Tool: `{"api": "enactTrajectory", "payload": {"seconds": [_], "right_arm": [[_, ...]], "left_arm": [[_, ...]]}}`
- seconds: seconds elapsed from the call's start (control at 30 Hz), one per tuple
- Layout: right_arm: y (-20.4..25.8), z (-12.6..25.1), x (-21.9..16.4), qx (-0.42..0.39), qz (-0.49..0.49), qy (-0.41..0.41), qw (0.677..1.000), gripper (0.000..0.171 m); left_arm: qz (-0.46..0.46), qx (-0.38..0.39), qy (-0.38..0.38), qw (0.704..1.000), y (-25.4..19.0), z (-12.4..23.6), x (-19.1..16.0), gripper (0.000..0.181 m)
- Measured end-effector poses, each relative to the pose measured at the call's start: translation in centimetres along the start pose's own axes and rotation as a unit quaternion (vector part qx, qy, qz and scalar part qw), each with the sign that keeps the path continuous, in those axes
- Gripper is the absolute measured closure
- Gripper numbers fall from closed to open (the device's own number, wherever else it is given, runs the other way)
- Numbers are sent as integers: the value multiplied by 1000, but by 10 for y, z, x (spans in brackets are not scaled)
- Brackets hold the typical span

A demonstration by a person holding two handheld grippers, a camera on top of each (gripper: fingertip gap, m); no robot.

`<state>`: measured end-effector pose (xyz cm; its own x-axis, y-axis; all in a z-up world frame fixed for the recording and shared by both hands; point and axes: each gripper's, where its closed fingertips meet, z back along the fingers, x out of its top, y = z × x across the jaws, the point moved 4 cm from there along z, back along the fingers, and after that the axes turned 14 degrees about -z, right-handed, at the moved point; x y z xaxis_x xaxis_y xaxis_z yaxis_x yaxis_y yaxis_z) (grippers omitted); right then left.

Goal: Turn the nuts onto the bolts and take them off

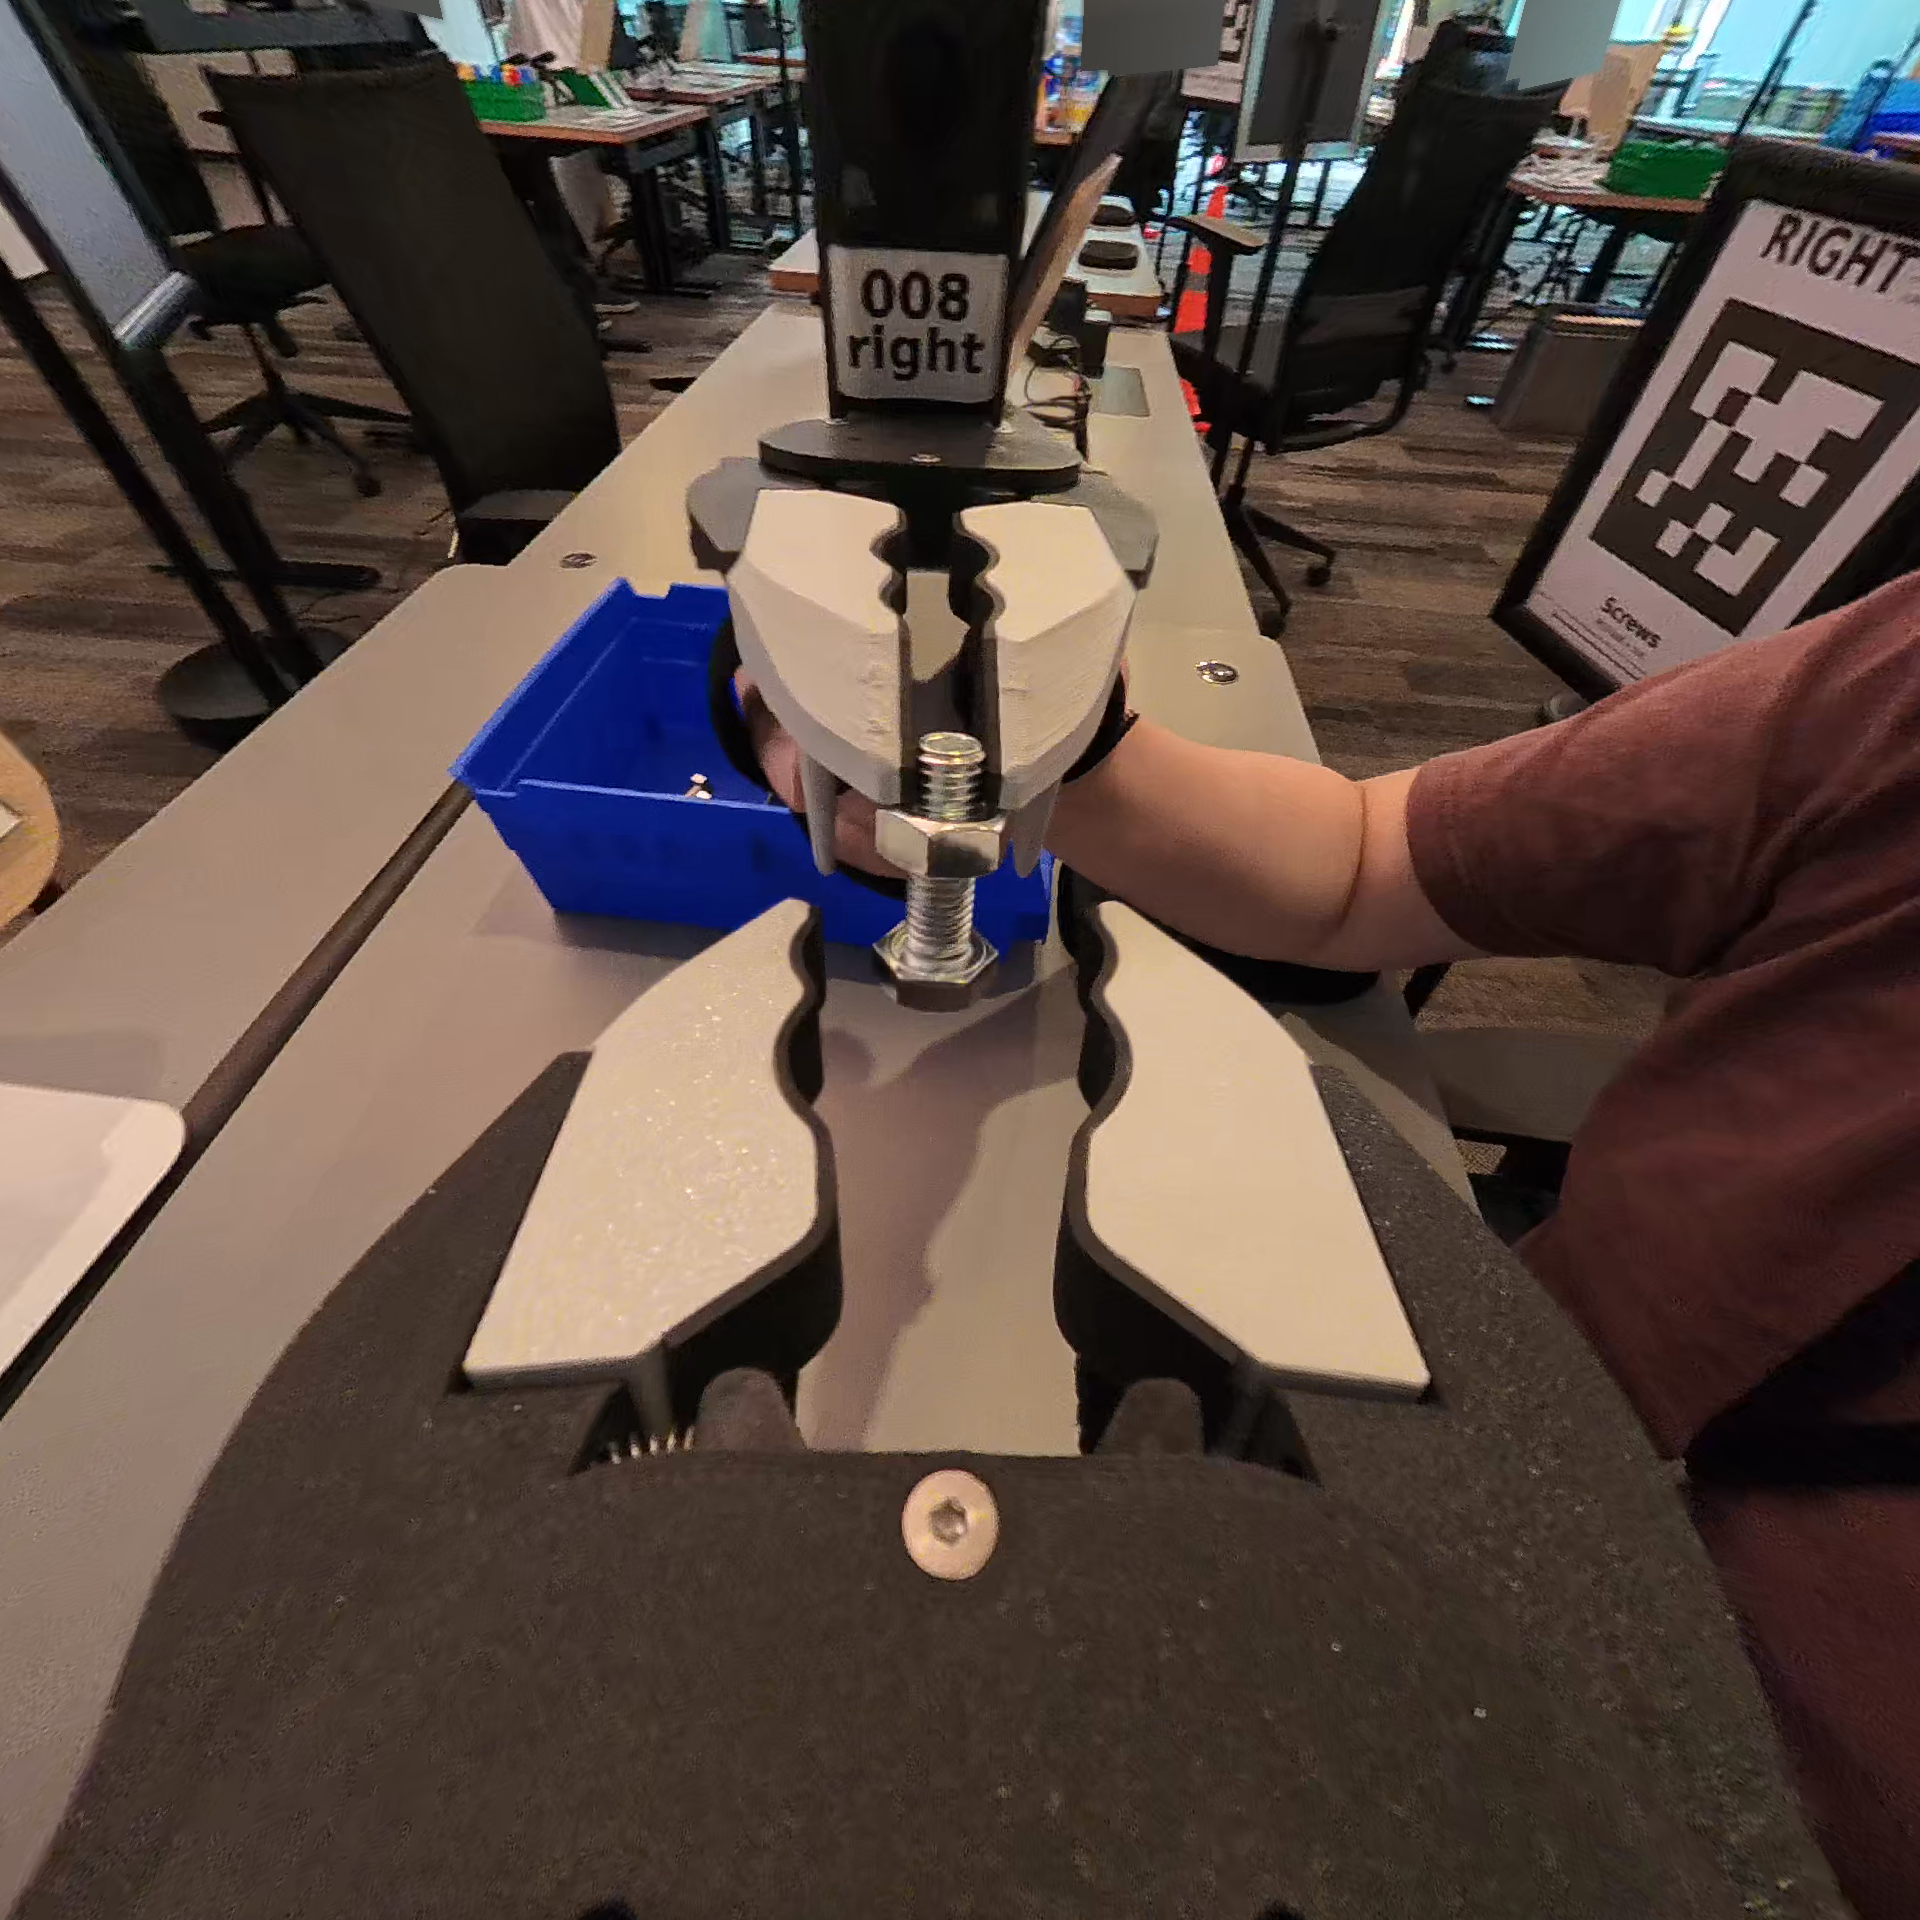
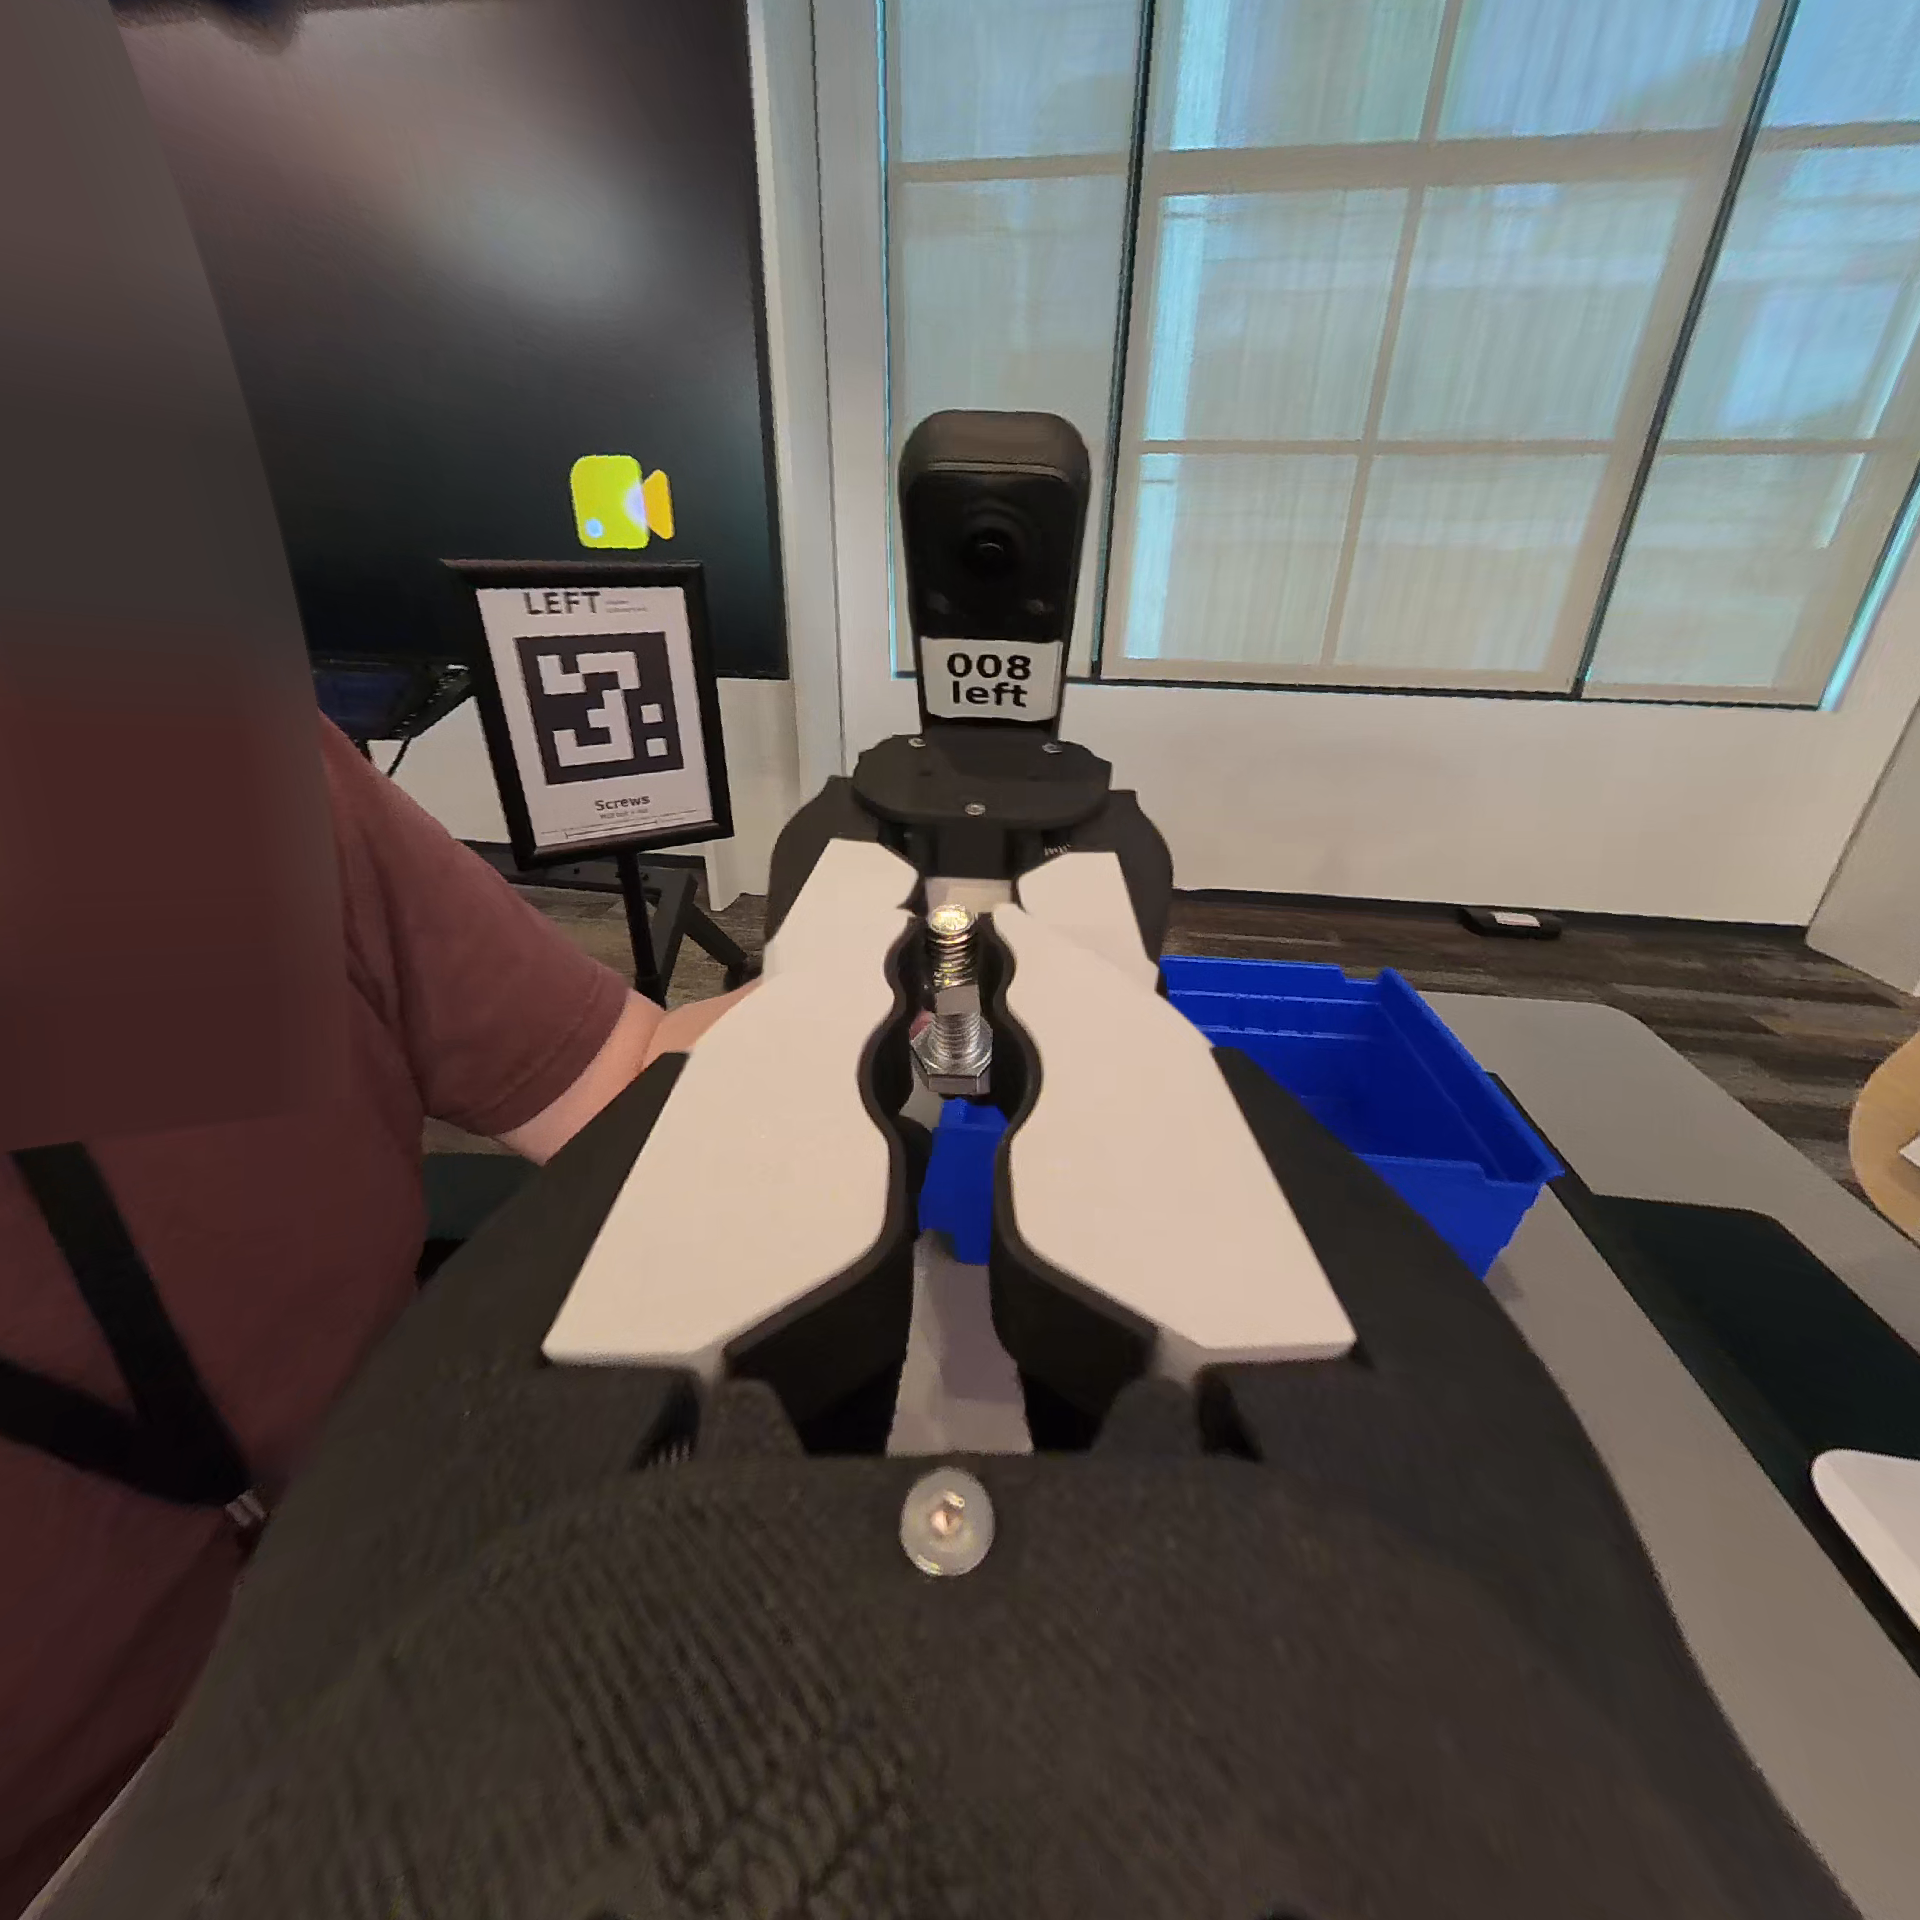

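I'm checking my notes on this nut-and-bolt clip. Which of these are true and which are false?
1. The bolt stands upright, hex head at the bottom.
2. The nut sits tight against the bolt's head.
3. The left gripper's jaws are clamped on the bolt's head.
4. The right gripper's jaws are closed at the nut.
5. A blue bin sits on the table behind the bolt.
1. True: the bolt is upright with its head lowest.
2. False: bare thread shows between the nut and the head.
3. False: the left gripper has its jaws apart, on either side of the head.
4. True of the right gripper.
5. True: the blue bin is on the table.
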<state>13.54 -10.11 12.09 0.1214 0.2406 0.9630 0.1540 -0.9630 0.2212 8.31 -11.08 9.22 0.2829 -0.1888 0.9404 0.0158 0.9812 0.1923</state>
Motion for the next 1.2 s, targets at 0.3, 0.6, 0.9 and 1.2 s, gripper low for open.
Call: {"api": "enactTrajectory", "payload": {"seconds": [0.3, 0.6, 0.9, 1.2], "right_arm": [[7, 1, -4, 46, 2, 8, 999, 161], [12, 1, -5, 76, 5, 7, 997, 161], [18, 2, -7, 105, 7, 6, 994, 161], [17, 4, -7, 110, 4, 5, 994, 161]], "left_arm": [[-20, -27, -7, 999, -7, -8, -1, 145], [-14, -56, -12, 998, -14, -11, -1, 154], [-16, -87, -21, 996, -22, -13, 1, 161], [-32, -77, -18, 996, -22, -16, 2, 165]]}}
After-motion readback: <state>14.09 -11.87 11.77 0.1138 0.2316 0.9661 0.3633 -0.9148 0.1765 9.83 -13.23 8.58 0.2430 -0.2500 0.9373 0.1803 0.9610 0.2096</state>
